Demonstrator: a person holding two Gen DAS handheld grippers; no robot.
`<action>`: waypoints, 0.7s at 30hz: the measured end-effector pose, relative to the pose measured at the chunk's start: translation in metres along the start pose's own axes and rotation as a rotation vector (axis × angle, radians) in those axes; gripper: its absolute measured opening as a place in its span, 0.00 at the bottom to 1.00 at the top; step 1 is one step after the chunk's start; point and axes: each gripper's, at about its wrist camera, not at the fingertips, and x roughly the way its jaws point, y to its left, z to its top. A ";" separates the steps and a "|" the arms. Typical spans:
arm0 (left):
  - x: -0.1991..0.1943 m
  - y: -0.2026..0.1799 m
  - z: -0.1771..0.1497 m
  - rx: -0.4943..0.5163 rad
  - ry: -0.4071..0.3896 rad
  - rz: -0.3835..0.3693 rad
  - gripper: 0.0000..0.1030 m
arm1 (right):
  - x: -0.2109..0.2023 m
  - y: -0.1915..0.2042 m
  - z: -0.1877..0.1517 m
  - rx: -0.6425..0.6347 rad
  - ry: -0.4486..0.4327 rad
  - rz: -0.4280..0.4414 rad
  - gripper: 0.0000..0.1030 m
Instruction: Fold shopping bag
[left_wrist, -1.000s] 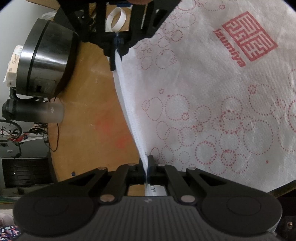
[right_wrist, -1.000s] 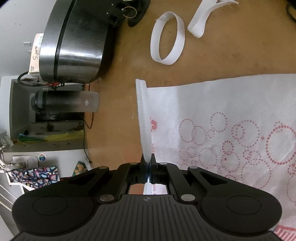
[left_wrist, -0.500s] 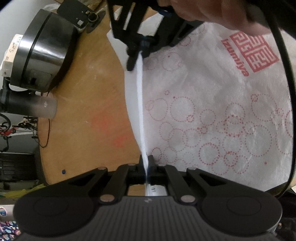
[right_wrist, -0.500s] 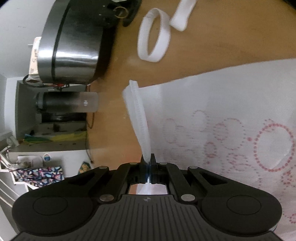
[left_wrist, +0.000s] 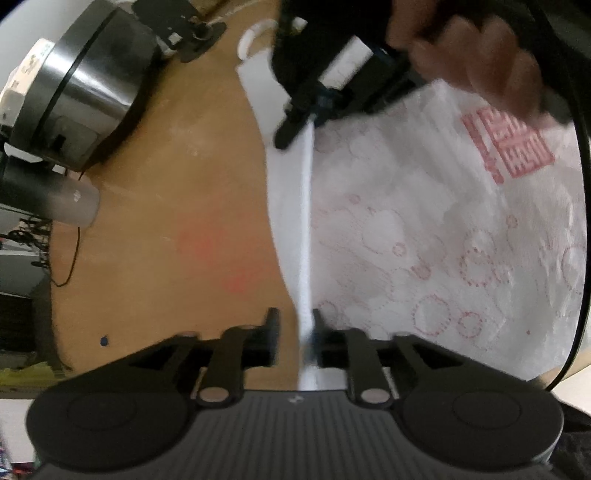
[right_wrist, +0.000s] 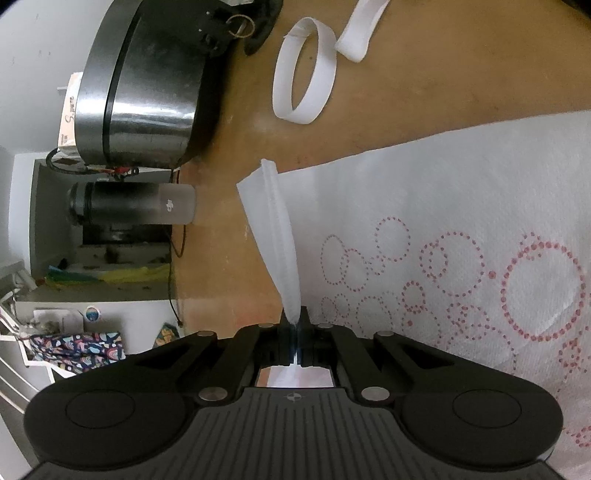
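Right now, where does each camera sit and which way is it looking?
Left wrist: on the left gripper, facing steeply down at the shopping bag; its fingers have just been opening, bag edge loose between them; the right gripper and a hand show.
Right wrist: on the right gripper, tilted across the table, shut on the bag edge.
Shared: bag, table, bottle.

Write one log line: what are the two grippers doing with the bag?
left hand-held gripper: just opened, bag edge between jaws | right hand-held gripper: shut on bag edge
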 end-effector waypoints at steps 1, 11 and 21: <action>-0.002 0.004 0.000 -0.010 -0.006 -0.024 0.60 | 0.000 0.000 0.000 0.000 0.000 -0.002 0.00; -0.035 0.082 -0.026 -0.252 -0.168 -0.550 0.95 | -0.002 -0.002 -0.001 -0.005 -0.004 0.001 0.00; 0.024 0.176 -0.052 -0.610 -0.132 -1.087 0.99 | -0.002 -0.003 -0.001 -0.022 0.000 0.006 0.00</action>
